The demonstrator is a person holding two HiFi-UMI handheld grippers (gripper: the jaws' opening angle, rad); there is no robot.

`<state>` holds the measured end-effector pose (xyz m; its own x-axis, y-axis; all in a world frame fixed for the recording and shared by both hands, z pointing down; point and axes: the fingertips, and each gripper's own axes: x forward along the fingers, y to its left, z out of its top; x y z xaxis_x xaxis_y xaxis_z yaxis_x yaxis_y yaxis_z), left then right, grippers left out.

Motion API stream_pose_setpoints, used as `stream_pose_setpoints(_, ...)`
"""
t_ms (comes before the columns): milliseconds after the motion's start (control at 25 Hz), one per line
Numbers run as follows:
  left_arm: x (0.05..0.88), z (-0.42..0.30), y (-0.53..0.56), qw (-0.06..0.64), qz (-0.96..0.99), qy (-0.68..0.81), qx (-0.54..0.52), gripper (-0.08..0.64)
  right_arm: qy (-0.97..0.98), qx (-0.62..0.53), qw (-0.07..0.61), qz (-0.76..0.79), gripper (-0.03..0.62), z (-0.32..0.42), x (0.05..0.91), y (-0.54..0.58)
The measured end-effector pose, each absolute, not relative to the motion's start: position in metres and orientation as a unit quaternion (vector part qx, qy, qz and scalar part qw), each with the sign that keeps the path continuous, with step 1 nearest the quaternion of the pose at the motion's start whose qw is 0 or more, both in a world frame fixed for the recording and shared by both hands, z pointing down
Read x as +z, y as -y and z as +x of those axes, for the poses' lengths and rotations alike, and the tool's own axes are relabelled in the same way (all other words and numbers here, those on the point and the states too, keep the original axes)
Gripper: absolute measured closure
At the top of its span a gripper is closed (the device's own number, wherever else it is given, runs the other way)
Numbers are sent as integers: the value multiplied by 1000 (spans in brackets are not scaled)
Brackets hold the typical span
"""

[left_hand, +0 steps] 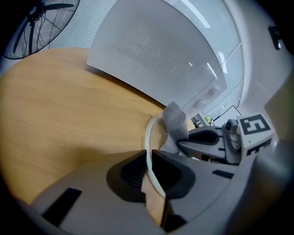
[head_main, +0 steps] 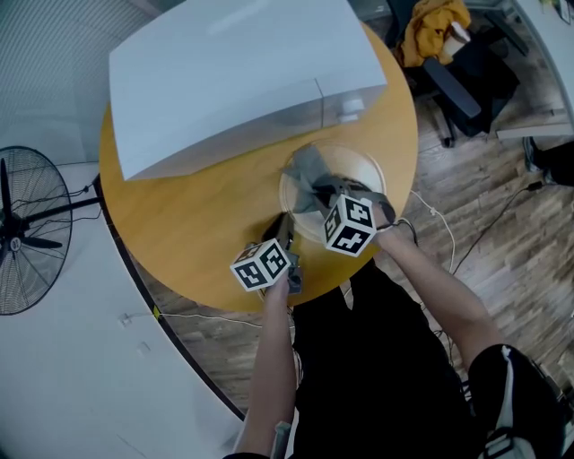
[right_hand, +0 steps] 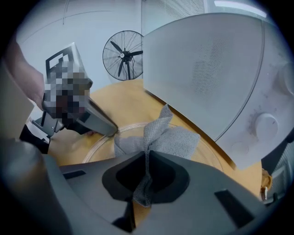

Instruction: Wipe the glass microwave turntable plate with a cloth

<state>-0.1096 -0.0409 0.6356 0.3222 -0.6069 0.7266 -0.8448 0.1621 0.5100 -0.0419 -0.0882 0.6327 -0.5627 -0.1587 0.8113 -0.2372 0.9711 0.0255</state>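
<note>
a: where is the glass turntable plate (head_main: 372,170)?
b: on the round wooden surface (head_main: 179,215), just in front of the white microwave (head_main: 233,72), whose body crowds the plate's far side.
a: and the tongs?
b: the left tongs (left_hand: 148,158) are pinched on the plate's near rim. the right tongs (right_hand: 146,172) are clamped on a grey cloth (right_hand: 174,140), bunched up and lying on the glass.
a: anything in the way?
b: both tongs sit close together over the plate's near side, and from the head view their marker cubes hide part of it.
a: what else is around?
b: a standing fan (head_main: 22,233) off the surface at the left, a dark chair (head_main: 466,81) with a yellow garment (head_main: 435,27) on it at the far right, and a thin cable (head_main: 439,224) trailing over the wooden floor.
</note>
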Motion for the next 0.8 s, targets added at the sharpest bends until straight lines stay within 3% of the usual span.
stream_pose_setpoints(320, 636, -109, 41, 505, 637, 570, 118, 528, 890, 43, 446, 90, 563, -25, 635, 56)
stream_pose_setpoints(800, 636, -110, 42, 500, 637, 574, 120, 526, 867, 60, 459, 185, 563, 43, 634, 114)
